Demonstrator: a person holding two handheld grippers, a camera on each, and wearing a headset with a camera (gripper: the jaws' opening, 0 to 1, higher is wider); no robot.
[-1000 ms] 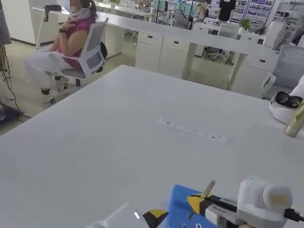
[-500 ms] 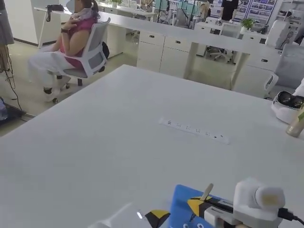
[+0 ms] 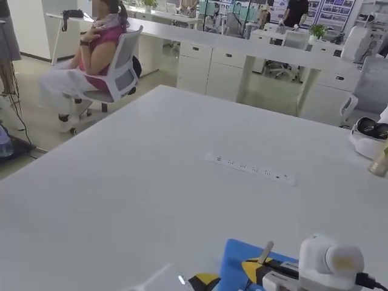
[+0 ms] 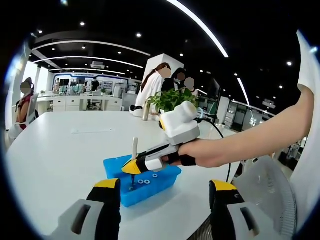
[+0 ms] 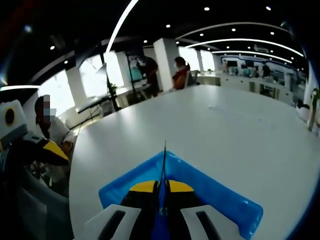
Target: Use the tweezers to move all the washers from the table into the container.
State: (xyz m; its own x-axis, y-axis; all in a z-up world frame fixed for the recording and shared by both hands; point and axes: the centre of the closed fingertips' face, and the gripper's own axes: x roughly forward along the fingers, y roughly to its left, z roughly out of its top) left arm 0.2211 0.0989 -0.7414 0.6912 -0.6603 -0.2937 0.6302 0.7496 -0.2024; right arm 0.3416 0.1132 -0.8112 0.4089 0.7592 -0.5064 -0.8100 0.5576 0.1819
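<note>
the right gripper [image 5: 161, 190] clamps thin metal tweezers [image 5: 163, 167] tip-down over the near shallow blue plastic container [image 5: 225, 200], seemingly depositing among small ring washers [image 4: 147, 181]; the left gripper [image 4: 165, 185] gapes wide, empty.

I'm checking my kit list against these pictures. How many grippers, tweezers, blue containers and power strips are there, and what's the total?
Grippers: 2 (left gripper, right gripper)
Tweezers: 1
Blue container: 1
Power strip: 1
Total: 5
</note>
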